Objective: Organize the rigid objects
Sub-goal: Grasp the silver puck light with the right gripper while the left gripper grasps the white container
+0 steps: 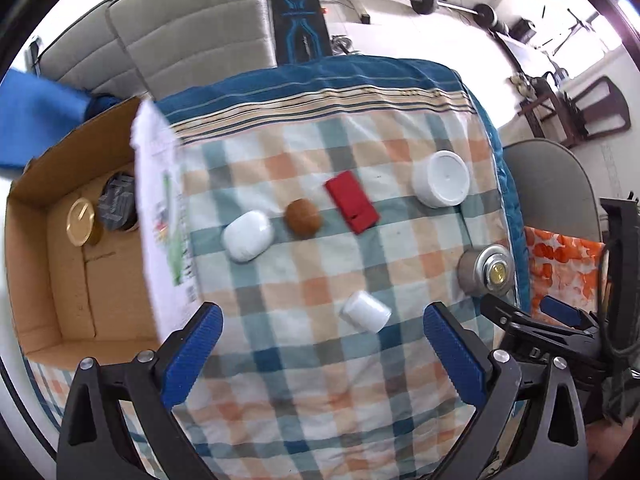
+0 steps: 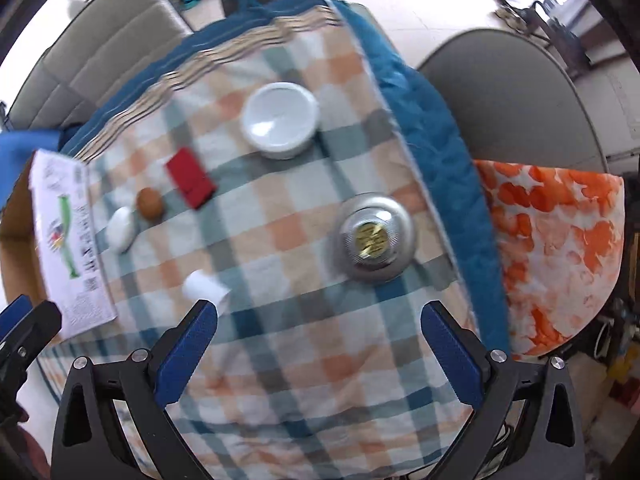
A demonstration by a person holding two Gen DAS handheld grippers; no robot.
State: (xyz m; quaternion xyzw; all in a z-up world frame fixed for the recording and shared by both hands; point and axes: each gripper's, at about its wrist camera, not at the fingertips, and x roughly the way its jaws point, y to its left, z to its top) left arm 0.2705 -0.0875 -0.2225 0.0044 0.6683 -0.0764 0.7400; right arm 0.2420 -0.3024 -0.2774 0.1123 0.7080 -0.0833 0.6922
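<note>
On the checked cloth (image 1: 304,360) lie a white oval case (image 1: 248,235), a brown round object (image 1: 303,218), a red flat box (image 1: 351,207), a white round jar (image 1: 441,178), a small white cylinder (image 1: 365,311) on its side and a silver tin with a gold centre (image 1: 485,270). My left gripper (image 1: 322,354) is open and empty, just short of the small white cylinder. My right gripper (image 2: 319,354) is open and empty, above the cloth (image 2: 320,380) below the silver tin (image 2: 374,237). The white jar (image 2: 280,120), red box (image 2: 190,178) and white cylinder (image 2: 206,288) also show there.
An open cardboard box (image 1: 56,280) stands left of the cloth, holding a gold-lidded jar (image 1: 81,221) and a dark object (image 1: 117,202); its white printed flap (image 1: 160,216) overhangs the cloth. An orange patterned cushion (image 2: 560,248) and grey chair (image 2: 512,92) are to the right.
</note>
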